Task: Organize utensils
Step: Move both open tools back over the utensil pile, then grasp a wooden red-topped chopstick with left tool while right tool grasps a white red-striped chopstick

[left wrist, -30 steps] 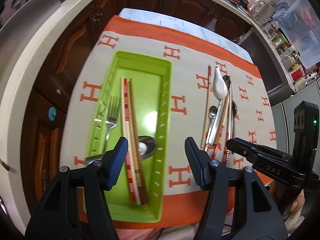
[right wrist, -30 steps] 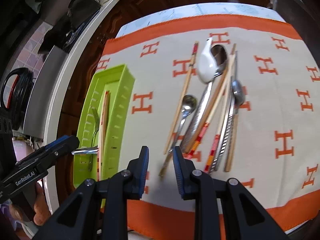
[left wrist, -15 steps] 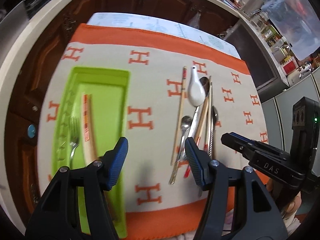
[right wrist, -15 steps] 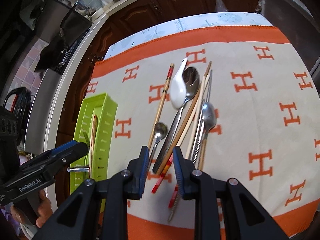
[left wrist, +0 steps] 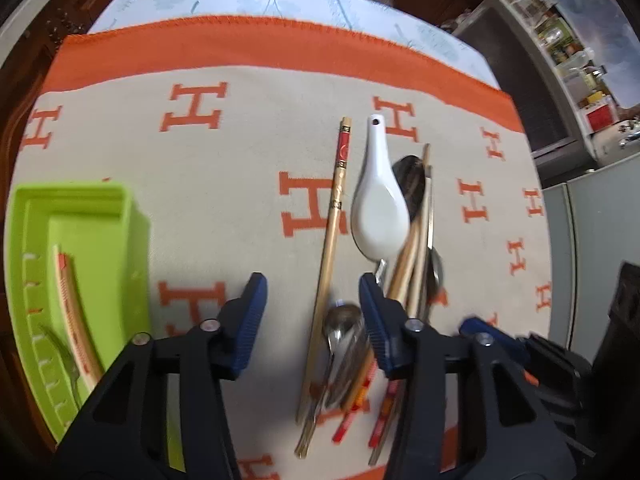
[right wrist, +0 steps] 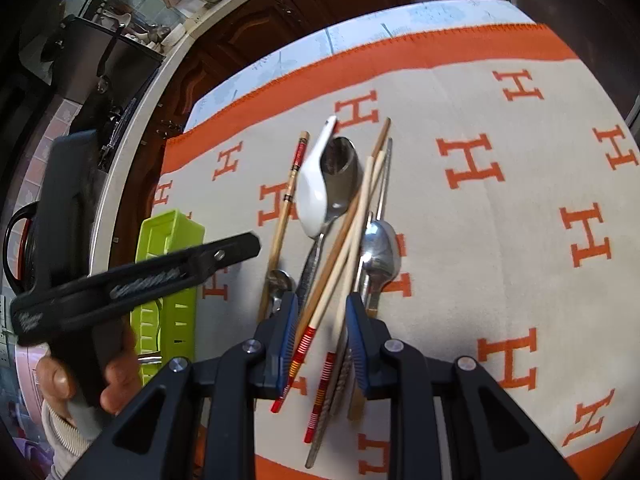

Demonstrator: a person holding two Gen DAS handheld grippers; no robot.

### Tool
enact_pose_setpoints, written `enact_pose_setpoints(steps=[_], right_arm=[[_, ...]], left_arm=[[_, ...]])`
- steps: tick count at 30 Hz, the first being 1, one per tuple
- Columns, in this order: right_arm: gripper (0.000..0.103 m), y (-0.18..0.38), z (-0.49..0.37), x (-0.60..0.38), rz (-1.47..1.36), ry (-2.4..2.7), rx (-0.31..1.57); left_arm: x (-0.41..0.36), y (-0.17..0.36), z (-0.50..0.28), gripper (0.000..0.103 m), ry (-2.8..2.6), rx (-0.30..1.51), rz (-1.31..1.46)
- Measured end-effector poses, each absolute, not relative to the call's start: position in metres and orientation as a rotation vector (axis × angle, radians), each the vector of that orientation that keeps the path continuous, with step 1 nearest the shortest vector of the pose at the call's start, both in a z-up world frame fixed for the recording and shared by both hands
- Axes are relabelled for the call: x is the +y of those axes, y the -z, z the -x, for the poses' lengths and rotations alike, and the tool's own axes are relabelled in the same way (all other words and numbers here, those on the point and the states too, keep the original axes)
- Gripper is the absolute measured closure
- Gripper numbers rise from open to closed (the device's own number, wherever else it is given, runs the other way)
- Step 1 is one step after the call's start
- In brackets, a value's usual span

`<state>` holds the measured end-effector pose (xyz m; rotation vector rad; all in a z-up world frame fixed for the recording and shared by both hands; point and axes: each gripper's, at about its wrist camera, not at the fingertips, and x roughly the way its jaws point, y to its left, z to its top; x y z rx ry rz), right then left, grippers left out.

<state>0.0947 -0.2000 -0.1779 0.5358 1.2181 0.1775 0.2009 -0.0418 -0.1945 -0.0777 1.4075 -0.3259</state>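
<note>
since second ago: our left gripper [left wrist: 312,316] swung off green tray [left wrist: 132,216] to loose pile; our right gripper [right wrist: 322,332] dropped in, opened wider. left: jaws spread wide, empty, straddling lone chopstick [left wrist: 334,236] and small spoon [left wrist: 340,320]. right: jaws part-spread around chopstick ends [right wrist: 320,316], not yet pinching. pile on orange-bordered cloth [right wrist: 500,128]: white soup spoon [right wrist: 314,188] overlaps large metal spoon [right wrist: 340,168]. tray, left of pile, holds chopsticks, fork. risk, we judge: crossed sticks mean closing jaws may grab several or drag neighbours, tip soup spoon.
</note>
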Motion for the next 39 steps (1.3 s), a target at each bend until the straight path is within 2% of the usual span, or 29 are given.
enact_pose_setpoints(steps=[4, 6, 9, 11, 19, 30, 36, 39], right_arm=[[0.078, 0.185, -0.096, -0.205, -0.55, -0.172, 1.227], [0.078, 0.187, -0.097, -0.207, -0.555, -0.169, 1.229], [0.078, 0.19, -0.097, -0.207, -0.564, -0.169, 1.232], [0.078, 0.191, -0.097, -0.207, -0.57, -0.17, 1.235], [0.078, 0.193, -0.095, -0.213, -0.589, -0.144, 1.232], [0.078, 0.193, -0.1, -0.209, -0.617, -0.143, 1.249], [0.079, 0.196, -0.112, -0.191, -0.563, -0.143, 1.276], [0.084, 0.198, -0.117, -0.183, -0.509, -0.124, 1.293]], left_arm=[[-0.056, 0.216, -0.211, 0.072, 0.332, 1.448, 0.047], [-0.062, 0.219, -0.212, 0.074, 0.329, 1.432, 0.012], [-0.071, 0.22, -0.21, 0.084, 0.307, 1.417, -0.048], [-0.072, 0.222, -0.211, 0.098, 0.284, 1.408, -0.071], [-0.052, 0.218, -0.206, 0.099, 0.277, 1.407, 0.031], [-0.008, 0.156, -0.155, 0.099, 0.331, 1.292, 0.1], [0.03, 0.14, -0.126, 0.099, 0.313, 1.273, 0.148], [0.05, 0.136, -0.115, 0.099, 0.301, 1.273, 0.172]])
